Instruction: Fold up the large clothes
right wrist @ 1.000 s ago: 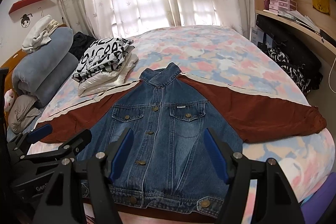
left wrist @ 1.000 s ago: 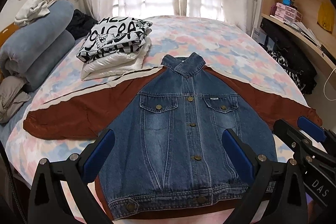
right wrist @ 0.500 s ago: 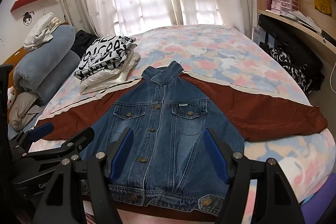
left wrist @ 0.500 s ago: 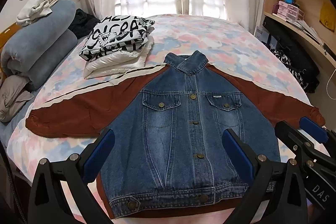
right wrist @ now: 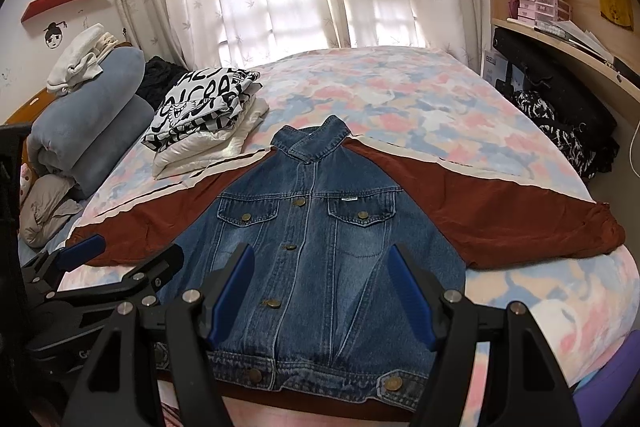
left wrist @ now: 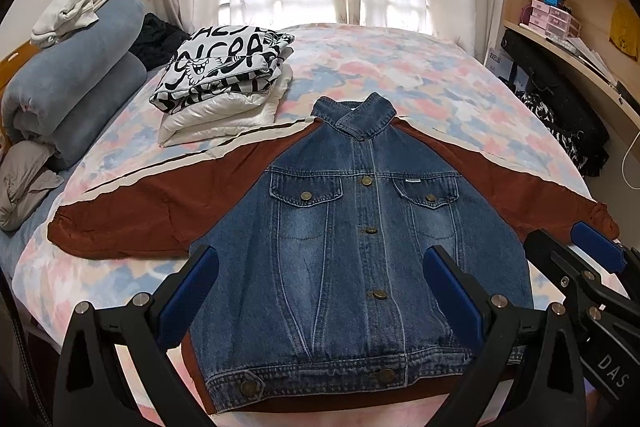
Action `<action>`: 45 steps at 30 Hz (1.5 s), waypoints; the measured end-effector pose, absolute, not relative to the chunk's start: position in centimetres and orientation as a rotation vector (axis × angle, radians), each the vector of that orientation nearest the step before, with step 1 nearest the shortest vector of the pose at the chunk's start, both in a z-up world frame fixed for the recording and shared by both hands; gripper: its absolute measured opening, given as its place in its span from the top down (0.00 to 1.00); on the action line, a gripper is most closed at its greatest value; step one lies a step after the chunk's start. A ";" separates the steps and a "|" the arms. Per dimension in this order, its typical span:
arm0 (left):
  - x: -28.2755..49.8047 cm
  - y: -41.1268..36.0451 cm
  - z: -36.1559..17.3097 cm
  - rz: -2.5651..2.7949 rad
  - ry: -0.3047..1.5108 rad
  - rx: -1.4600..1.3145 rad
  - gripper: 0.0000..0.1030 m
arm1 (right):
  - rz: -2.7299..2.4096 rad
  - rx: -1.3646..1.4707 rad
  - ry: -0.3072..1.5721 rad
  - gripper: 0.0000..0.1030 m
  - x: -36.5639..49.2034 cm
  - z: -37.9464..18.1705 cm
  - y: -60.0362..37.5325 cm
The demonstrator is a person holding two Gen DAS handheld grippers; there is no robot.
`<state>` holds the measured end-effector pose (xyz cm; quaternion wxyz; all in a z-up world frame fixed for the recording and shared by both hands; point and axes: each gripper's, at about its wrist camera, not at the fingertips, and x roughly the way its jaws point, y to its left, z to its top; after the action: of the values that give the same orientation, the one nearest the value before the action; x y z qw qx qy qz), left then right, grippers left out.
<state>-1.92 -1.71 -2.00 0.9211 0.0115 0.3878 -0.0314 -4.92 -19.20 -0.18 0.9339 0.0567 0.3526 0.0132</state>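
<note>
I see the denim jacket [left wrist: 352, 247] lying flat on the bed [left wrist: 400, 75], directly ahead of both grippers. My left gripper [left wrist: 320, 275] and right gripper [right wrist: 320, 267] hover with fingers wide apart, holding nothing.

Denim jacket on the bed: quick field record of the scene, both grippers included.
garment: denim jacket with rust-brown sleeves, front up, buttoned, collar toward the window
sleeves: both spread out flat to the sides
surface: bed with pastel floral sheet
folded pile: black-and-white print top over a white padded garment, beyond the jacket's left sleeve
left gripper: jaws open, hovering over the hem, holding nothing
right gripper: jaws open, over the hem, holding nothing
fold progress: none yet
</note>
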 end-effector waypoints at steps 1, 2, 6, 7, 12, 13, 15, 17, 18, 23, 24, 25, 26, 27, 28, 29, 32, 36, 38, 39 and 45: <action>-1.9 -1.7 -2.0 -0.064 0.796 0.024 0.02 | 0.028 0.117 0.722 0.32 -5.0 -0.2 -19.3; -1.9 -1.7 -2.0 -0.066 0.796 0.023 0.02 | 0.029 0.117 0.722 0.32 -4.9 -0.2 -19.2; -1.9 -1.7 -2.0 -0.065 0.797 0.022 0.02 | 0.028 0.117 0.721 0.32 -5.0 -0.1 -19.3; -1.9 -1.7 -2.0 -0.065 0.798 0.022 0.02 | 0.028 0.116 0.721 0.32 -4.9 -0.2 -19.2; -1.9 -1.8 -2.0 -0.064 0.798 0.022 0.02 | 0.029 0.116 0.721 0.32 -4.9 -0.1 -19.3; -1.9 -1.8 -2.0 -0.064 0.798 0.022 0.02 | 0.029 0.117 0.721 0.32 -5.0 -0.1 -19.4; -1.9 -1.8 -2.0 -0.065 0.799 0.022 0.02 | 0.028 0.117 0.721 0.32 -4.9 -0.2 -19.3; -1.9 -1.8 -2.0 -0.065 0.798 0.023 0.02 | 0.027 0.118 0.720 0.32 -4.9 -0.2 -19.3; -1.9 -1.7 -2.0 -0.066 0.798 0.022 0.02 | 0.028 0.118 0.721 0.32 -4.9 -0.1 -19.5; -1.8 -1.8 -1.9 -0.067 0.797 0.021 0.02 | 0.032 0.119 0.719 0.32 -4.9 -0.1 -19.4; -1.8 -1.9 -1.8 -0.065 0.796 0.022 0.02 | 0.033 0.117 0.718 0.32 -4.8 0.1 -19.5; -1.7 -2.0 -1.8 -0.064 0.796 0.024 0.02 | 0.038 0.116 0.717 0.32 -4.7 0.2 -19.5; -1.5 -2.2 -1.7 -0.064 0.796 0.025 0.02 | 0.042 0.110 0.710 0.32 -4.7 0.3 -19.4; -1.3 -2.3 -1.5 -0.063 0.796 0.026 0.02 | 0.040 0.103 0.705 0.32 -4.7 0.7 -19.7; -1.1 -2.4 -1.4 -0.062 0.796 0.027 0.02 | 0.041 0.097 0.699 0.32 -4.7 1.0 -20.1; -0.8 -2.5 -1.3 -0.061 0.796 0.027 0.02 | 0.044 0.094 0.691 0.32 -4.7 1.2 -20.4; 0.3 -3.1 -0.7 -0.062 0.796 0.031 0.02 | 0.048 0.093 0.664 0.32 -4.6 1.9 -21.8; 1.8 -4.3 0.3 -0.080 0.781 0.045 0.02 | 0.018 0.065 0.668 0.32 -3.9 2.7 -24.0; 2.5 -5.1 0.9 -0.104 0.767 0.049 0.02 | 0.008 0.071 0.692 0.32 -3.3 2.9 -25.4; 2.8 -5.5 1.3 -0.115 0.760 0.054 0.02 | 0.001 0.072 0.708 0.32 -2.9 3.1 -26.2; 3.9 -8.6 4.1 -0.151 0.648 0.088 0.02 | 0.019 0.167 0.728 0.27 -2.1 4.5 -31.3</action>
<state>3.85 -8.59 4.11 0.9442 0.0431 0.3181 -0.0740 -2.15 -31.30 4.48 0.9311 0.0817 0.3554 0.0094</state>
